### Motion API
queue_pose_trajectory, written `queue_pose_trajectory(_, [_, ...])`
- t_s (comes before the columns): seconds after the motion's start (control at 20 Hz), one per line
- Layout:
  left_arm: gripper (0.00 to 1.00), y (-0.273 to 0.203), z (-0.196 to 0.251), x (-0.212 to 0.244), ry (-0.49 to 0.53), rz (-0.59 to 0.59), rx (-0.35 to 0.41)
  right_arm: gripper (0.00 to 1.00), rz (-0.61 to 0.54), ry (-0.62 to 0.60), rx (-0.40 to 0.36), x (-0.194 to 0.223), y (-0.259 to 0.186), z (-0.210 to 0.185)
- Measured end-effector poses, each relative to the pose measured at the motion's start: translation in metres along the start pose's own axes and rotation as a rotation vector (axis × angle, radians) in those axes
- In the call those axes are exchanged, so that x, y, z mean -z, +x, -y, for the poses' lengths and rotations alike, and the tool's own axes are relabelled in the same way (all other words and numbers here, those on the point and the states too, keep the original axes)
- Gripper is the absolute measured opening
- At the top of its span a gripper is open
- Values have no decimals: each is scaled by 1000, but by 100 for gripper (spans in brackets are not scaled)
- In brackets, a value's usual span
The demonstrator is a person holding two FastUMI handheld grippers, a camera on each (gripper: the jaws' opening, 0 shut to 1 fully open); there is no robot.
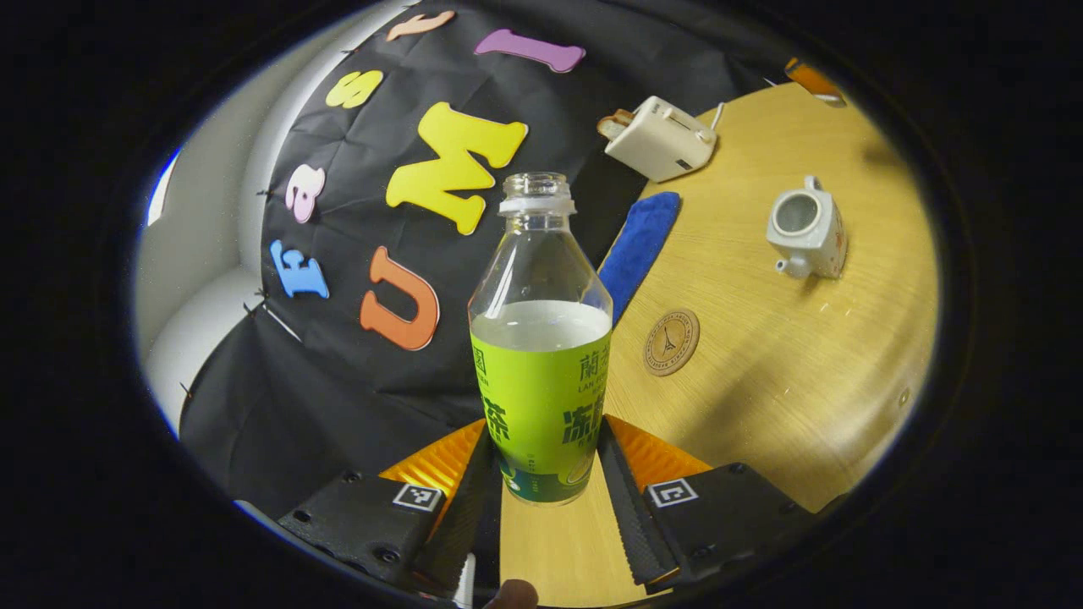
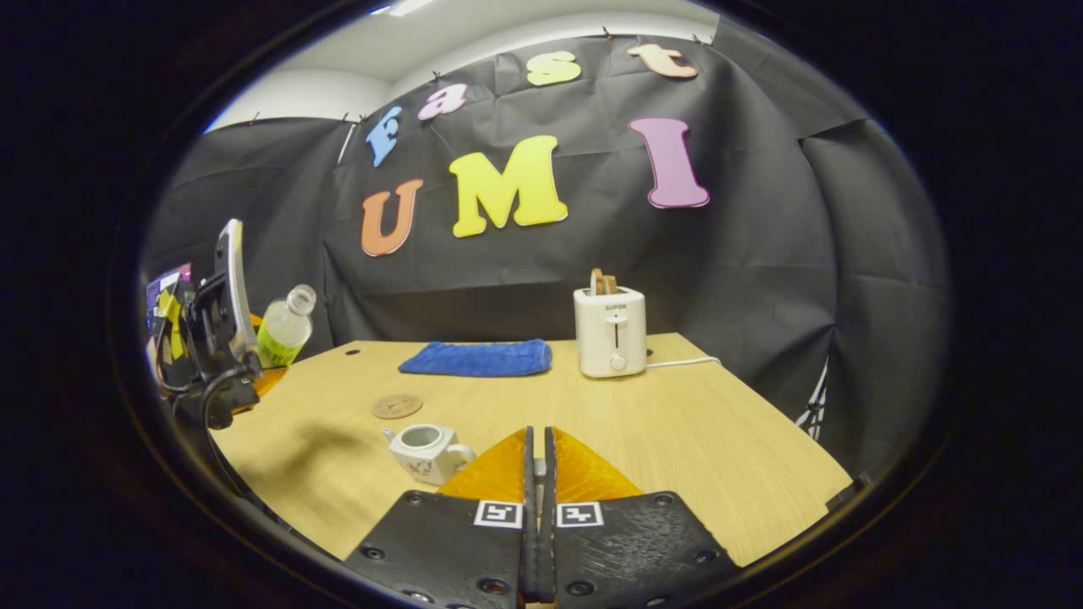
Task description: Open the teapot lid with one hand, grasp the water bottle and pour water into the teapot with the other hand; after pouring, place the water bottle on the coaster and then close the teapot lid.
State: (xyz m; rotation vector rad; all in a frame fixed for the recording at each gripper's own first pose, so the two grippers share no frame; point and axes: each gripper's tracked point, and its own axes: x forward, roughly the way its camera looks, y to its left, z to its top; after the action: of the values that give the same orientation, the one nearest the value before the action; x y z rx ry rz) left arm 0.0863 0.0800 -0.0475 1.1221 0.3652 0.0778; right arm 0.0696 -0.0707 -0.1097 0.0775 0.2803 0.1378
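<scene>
In the left gripper view, the bottle is clamped between the fingers of the left gripper, one finger pressed on each side of the green label near the base. The bottle is held upright relative to the gripper, is uncapped at the neck, and is roughly half full of clear liquid. The table is seen tilted behind it. On the table the coaster lies flat, just right of the bottle in the view, and the teapot is set farther off, lid off and mouth open (no lid can be made out on the table). A blue cloth lies near the table's far edge w/ a toaster beyond it. In the right gripper view, the right gripper is seen w/ fingers drawn together; whether something thin is pinched between them cannot be told. The teapot stands just left of these fingers, the coaster behind it, the cloth and toaster at the back. The bottle is seen tilted at the far left, above the table's edge, held in the other gripper.
</scene>
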Motion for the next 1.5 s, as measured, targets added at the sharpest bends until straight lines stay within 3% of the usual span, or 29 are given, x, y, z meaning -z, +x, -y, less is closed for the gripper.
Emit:
queue_pose_trajectory(0.55, [73,9,31,-23,371,15,37,0,-17,20,12,12,-2,16])
queue_pose_trajectory(1.0, [72,16,42,-32,557,-3,63,0,-25,36,17,18,-3,28])
queue_pose_trajectory(1.5, [72,20,46,-54,698,4,61,0,-22,55,22,19,-5,38])
